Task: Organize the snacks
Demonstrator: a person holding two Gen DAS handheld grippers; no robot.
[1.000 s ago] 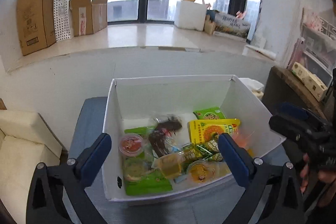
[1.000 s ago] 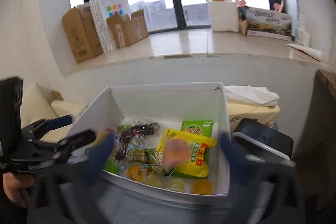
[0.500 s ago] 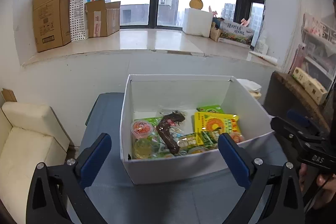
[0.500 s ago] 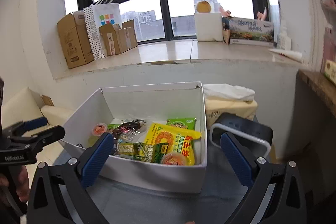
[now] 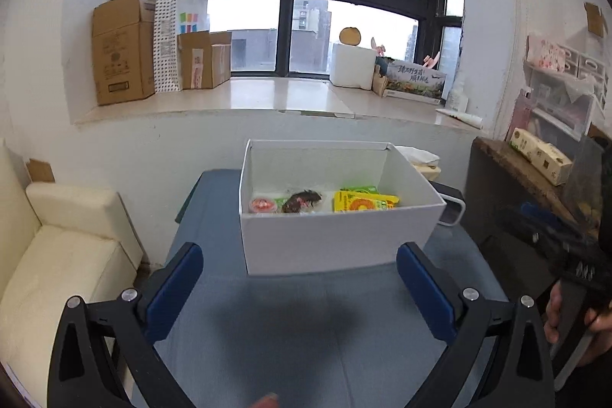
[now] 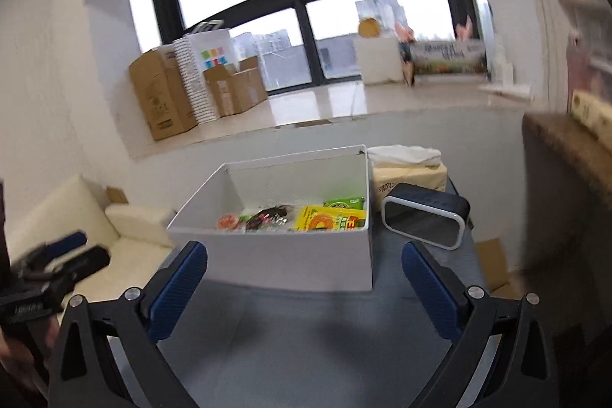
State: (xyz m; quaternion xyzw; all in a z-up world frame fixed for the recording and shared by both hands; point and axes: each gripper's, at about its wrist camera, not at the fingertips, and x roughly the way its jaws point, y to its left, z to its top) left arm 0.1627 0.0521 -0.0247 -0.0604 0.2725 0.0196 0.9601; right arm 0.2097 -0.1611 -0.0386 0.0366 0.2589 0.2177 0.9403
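Sitting beyond both spread hand-held grippers [image 5: 298, 278] [image 6: 304, 278]: snack box [image 5: 336, 239], apart.

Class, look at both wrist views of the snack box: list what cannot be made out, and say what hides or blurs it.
- Snacks near the front of the white box: left wrist view, hidden by its near wall.
- Print on the yellow packet: right wrist view, too small.
- Right gripper: left wrist view, blurred, cut by the edge.
- Shelf items: right wrist view, motion blur.
- Tissue pack: right wrist view, partly behind the dark speaker.
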